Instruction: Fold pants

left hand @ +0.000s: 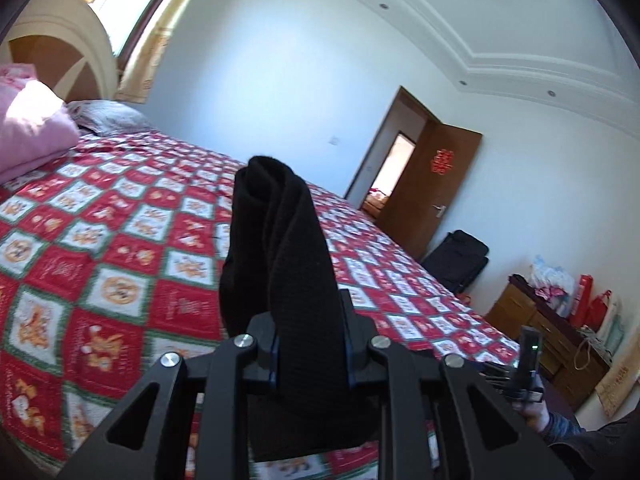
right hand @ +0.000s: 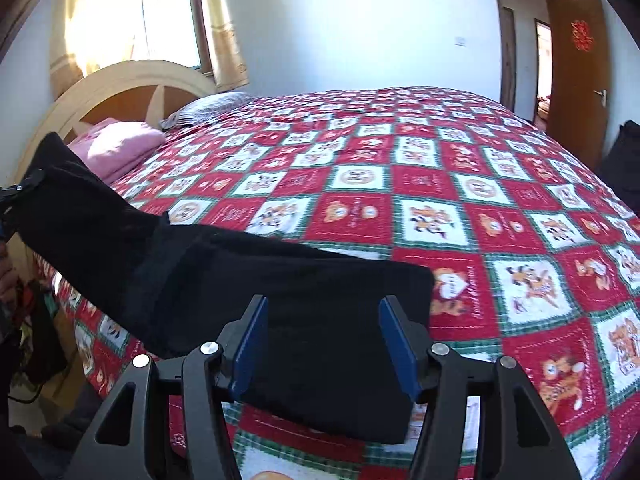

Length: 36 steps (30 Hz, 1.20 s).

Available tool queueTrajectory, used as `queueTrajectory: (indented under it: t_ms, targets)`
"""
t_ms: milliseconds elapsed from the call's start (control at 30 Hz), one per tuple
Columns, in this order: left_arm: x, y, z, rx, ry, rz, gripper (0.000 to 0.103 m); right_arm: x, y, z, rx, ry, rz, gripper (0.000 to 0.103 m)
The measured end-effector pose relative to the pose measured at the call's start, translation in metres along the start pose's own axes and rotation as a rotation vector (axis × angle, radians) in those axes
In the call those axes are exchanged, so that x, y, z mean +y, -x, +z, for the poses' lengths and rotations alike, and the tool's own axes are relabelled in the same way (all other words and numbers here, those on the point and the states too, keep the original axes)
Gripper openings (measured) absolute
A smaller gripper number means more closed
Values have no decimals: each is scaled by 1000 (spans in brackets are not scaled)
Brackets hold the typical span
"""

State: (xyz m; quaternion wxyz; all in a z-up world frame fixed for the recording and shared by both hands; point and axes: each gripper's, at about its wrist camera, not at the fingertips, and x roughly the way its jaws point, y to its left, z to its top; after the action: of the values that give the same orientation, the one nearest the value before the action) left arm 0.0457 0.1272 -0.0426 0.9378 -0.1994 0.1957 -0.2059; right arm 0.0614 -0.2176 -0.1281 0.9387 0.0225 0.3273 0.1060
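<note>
Two hand-held grippers, left [left hand: 310, 354] clamped and right [right hand: 324, 344] apart, hide the black pants' [right hand: 224, 276] edges.

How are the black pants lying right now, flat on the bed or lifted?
Partly lifted. The left gripper is shut on a bunched end of the black pants, raised above the bedspread; the other end rests there between the right gripper's pads.

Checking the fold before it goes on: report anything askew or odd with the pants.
The black pants are uneven: the left claw pinches one end into a bunched roll, lifted off the bedspread, while the other end lies flat between the right claw's pads.
</note>
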Motion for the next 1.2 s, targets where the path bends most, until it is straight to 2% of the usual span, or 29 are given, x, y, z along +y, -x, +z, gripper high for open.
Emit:
queueTrajectory:
  t_ms: [300, 633, 800, 1100, 1200]
  targets:
    - [-73, -40, 3, 80, -84, -141, 23, -27, 14, -2, -13, -22, -44, 60]
    - [-143, -95, -24, 216, -176, -197, 23, -57, 17, -8, -18, -36, -84, 61]
    - [-166, -126, -42, 295, -225, -147, 23, -68, 16, -9, -23, -49, -93, 61]
    - [-204, -191, -105, 417, -465, 31, 24, -95, 14, -9, -26, -159, -84, 61]
    - [-212, -207, -125, 456, -493, 30, 25, -102, 12, -10, -25, -187, -87, 62]
